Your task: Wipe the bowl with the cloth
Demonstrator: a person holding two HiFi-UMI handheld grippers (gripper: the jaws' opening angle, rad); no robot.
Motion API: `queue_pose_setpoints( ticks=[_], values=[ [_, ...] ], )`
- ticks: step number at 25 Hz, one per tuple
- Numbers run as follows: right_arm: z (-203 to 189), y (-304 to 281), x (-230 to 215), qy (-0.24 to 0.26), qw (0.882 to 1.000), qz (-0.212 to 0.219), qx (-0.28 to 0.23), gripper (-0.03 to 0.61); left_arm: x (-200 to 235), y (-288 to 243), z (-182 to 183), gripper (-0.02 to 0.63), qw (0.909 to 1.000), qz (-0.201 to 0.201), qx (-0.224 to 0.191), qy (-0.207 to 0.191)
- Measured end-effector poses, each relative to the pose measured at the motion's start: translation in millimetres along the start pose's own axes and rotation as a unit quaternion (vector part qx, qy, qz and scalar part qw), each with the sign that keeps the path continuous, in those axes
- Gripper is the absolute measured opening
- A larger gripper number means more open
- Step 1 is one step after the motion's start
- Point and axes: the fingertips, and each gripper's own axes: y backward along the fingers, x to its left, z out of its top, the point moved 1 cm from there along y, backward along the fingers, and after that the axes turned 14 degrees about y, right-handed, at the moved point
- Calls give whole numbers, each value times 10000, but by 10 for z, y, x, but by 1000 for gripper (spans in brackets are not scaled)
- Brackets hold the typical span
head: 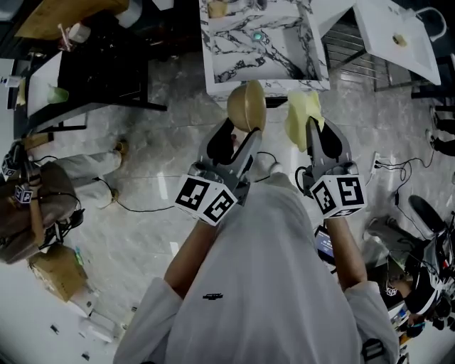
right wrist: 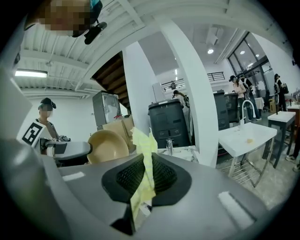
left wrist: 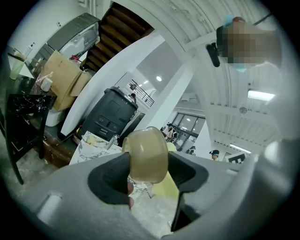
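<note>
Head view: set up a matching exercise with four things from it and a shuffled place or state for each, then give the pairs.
Things
1. bowl
2. cloth
3. marble-patterned top
4. white table

Places or states
A. at the picture's upper right, with a small yellowish bit on it
B. clamped in the left hand-held gripper
C. straight ahead, beyond both held things
D. pinched in the right hand-held gripper

Pairs: 1-B, 2-D, 3-C, 4-A
</note>
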Motion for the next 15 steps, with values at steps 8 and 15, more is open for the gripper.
queue_pose_setpoints(
  ticks=[8, 15],
  values=[
    [295, -535, 322, 152, 9994, -300, 25, 35, 524, -51, 565, 258, 9990, -265, 165, 325],
    [398, -832, 296, 270, 9989, -392, 20, 35, 704, -253, 750, 258, 9981, -410, 138, 431]
  ],
)
